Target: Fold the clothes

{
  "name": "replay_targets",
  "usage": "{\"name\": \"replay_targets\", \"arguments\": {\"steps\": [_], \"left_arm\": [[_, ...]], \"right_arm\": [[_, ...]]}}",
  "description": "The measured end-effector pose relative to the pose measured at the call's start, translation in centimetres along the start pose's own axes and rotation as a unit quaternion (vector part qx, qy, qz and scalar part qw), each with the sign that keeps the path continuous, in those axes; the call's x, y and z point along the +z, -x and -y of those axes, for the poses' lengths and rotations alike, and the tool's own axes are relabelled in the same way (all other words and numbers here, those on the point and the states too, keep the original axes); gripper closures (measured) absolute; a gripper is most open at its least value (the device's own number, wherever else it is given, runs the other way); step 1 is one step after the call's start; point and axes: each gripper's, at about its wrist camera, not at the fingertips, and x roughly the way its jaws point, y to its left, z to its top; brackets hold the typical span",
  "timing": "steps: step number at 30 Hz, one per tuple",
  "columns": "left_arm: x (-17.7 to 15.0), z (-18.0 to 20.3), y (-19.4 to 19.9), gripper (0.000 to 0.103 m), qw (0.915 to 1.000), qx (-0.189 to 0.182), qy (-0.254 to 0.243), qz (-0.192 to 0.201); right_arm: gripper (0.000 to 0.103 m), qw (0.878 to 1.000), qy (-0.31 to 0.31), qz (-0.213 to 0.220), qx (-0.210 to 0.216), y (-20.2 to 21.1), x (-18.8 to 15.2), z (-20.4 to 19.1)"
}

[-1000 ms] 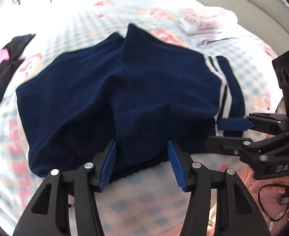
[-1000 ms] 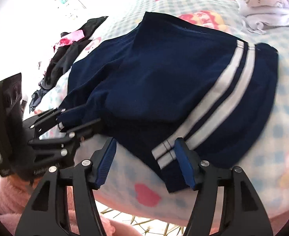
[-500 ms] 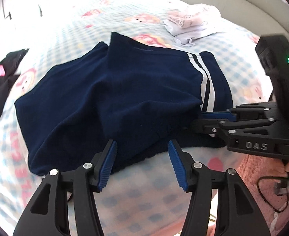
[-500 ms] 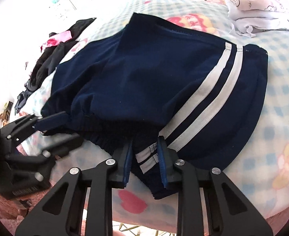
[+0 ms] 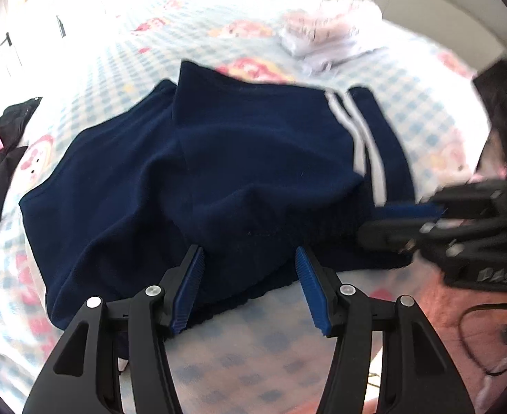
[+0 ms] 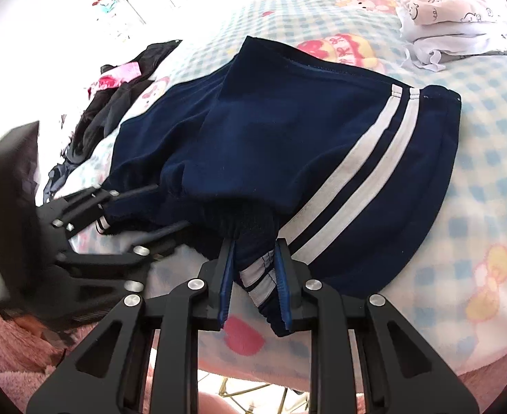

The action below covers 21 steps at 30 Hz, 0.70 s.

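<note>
While clamped on navy shorts (image 6: 287,145), right gripper (image 6: 253,276); left gripper (image 5: 250,286) agape.

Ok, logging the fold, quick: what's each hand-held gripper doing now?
Left hand-held gripper: open around the shorts' waistband.
Right hand-held gripper: shut on the shorts.

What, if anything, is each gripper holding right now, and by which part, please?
The right gripper pinches the navy shorts at the striped waistband corner; the left gripper is open, holding nothing.
</note>
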Motion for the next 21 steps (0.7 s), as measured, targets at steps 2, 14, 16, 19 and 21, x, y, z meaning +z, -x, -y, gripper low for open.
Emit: {"name": "replay_targets", "arguments": {"steps": [2, 14, 16, 19, 21], "left_arm": [[0.0, -0.1, 0.1, 0.045, 0.9999, -0.012, 0.005, 0.002], [-0.2, -1.2, -3.0, 0.044, 0.9983, -0.015, 0.043, -0.037], [-0.3, -1.5, -3.2, 0.044, 0.9978, -0.022, 0.051, -0.038], [-0.6, -1.4, -3.1, 0.044, 0.9978, -0.021, 0.052, -0.036], [-0.6, -1.4, -2.9, 0.044, 0.9979, -0.019, 0.052, -0.034]], "right_arm": [[0.081, 1.0, 0.002, -0.009, 0.003, -0.1, -0.4, 0.1], [0.074, 0.999, -0.018, 0.015, 0.046, 1.8, 0.1, 0.2], [0.074, 0.998, -0.033, 0.035, 0.049, 2.2, 0.6, 0.6], [0.074, 0.999, -0.042, 0.032, 0.01, 1.1, 1.0, 1.3], [0.075, 0.998, -0.037, -0.003, -0.054, -1.0, 0.6, 1.7]]}}
